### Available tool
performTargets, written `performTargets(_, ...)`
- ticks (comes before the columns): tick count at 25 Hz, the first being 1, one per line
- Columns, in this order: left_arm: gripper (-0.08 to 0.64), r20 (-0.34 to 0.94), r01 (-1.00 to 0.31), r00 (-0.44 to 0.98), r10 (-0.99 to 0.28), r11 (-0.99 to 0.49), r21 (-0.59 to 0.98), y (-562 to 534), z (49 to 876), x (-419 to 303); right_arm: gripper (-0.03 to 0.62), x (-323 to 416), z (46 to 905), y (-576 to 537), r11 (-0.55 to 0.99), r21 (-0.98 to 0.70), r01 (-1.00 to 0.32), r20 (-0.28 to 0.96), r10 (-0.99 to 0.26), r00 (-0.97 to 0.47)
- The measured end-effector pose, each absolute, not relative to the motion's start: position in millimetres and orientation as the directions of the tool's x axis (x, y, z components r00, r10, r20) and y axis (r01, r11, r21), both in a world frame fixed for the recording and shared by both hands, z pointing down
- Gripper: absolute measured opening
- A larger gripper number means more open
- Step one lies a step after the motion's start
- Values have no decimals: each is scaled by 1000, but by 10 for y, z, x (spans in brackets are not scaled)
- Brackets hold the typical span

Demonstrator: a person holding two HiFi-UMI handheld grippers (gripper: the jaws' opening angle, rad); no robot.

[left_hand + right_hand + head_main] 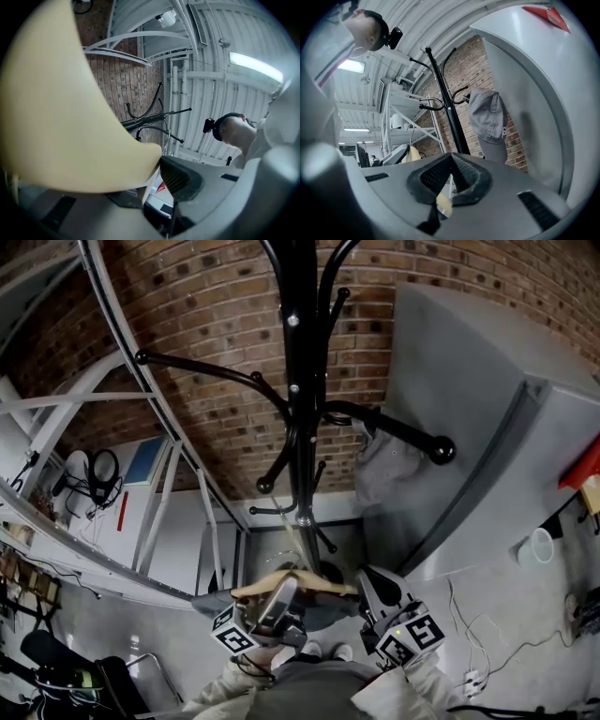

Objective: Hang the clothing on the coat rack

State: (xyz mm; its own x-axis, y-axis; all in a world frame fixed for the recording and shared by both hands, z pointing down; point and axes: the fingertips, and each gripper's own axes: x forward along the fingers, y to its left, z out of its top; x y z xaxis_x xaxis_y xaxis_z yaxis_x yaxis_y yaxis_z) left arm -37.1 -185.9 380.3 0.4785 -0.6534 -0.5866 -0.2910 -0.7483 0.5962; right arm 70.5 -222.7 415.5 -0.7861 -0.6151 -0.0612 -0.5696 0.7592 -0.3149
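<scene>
Clothing, a grey garment [217, 600], drapes from a pale wooden clothes hanger [298, 588] held low in front of the black metal coat rack [302, 381], below its hooks and touching none of them. The left gripper [281, 585] is clamped on one arm of the hanger, and the right gripper [449, 180] pinches the other end. A grey baseball cap [487, 122] hangs on one hook by the red brick wall [216, 324].
</scene>
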Motion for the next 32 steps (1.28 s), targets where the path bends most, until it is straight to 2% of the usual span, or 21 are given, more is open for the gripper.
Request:
performTargets(11,112,-618,-274,493,-613,-783,558,-1984,3505,-480,23,859,4004,-2428,710,-274,-649,-73,-688,-722)
performTargets(32,112,-692,-247,489,-531,-845,474,-2319,2854,-671,24,1046,3591,-2505,679,-237,-695,-168,-733,-659)
